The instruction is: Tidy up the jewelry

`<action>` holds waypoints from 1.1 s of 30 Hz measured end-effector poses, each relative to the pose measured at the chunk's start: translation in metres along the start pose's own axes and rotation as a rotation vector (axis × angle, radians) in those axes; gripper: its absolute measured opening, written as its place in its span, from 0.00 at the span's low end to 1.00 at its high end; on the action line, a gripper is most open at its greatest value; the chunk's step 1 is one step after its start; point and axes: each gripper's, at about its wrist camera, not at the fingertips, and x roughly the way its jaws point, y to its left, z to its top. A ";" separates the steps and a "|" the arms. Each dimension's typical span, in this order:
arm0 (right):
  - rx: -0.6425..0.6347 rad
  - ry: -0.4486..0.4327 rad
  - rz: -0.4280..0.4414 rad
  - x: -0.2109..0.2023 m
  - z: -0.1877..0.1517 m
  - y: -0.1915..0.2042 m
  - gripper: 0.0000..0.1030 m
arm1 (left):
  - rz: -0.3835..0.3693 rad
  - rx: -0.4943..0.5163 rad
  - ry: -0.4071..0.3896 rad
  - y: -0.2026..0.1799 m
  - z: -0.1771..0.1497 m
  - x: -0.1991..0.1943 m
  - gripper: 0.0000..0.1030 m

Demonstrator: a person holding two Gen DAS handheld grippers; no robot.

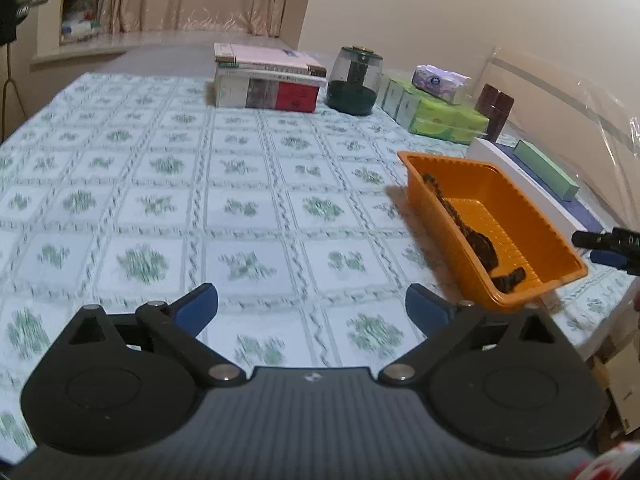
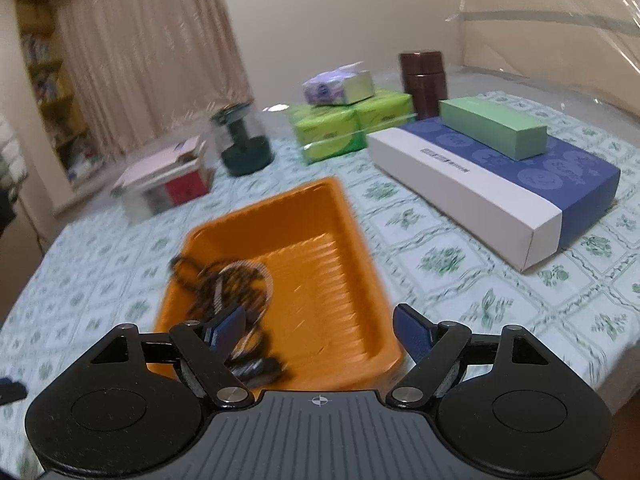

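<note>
**Both grippers wide, jewelry in the orange tray**

On the flower-patterned tablecloth (image 1: 168, 200) sits an orange plastic tray (image 1: 532, 216), at the right side of the left wrist picture. Dark jewelry (image 1: 480, 240), a chain with lumpy pieces, lies inside it along the left wall and in the near corner. The left gripper (image 1: 312, 306) hangs over bare cloth at the bottom of that picture. Its blue fingers stand far apart with nothing between them. The tip of the right gripper (image 1: 608, 246) pokes in at the right edge, just beside the tray.

Seen from the right wrist, the tray (image 2: 340, 216) fills the middle. The jewelry (image 2: 224, 284) is a blurry tangle of chains in its lower left part. The right gripper (image 2: 320, 328) hangs over the tray's near end, fingers spread and holding nothing.

Farther back stand a stack of books (image 1: 268, 80), a dark jar (image 1: 354, 80), green tissue packs (image 2: 344, 124) and a blue and white box (image 2: 500, 184).
</note>
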 end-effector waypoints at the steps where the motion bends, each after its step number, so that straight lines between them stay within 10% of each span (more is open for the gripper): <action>1: -0.024 0.009 0.001 -0.005 -0.004 0.010 0.79 | -0.001 -0.003 -0.001 -0.003 -0.003 -0.002 0.97; 33: -0.266 0.233 0.009 0.000 -0.062 0.124 0.80 | 0.146 -0.033 0.106 -0.018 -0.026 -0.023 0.99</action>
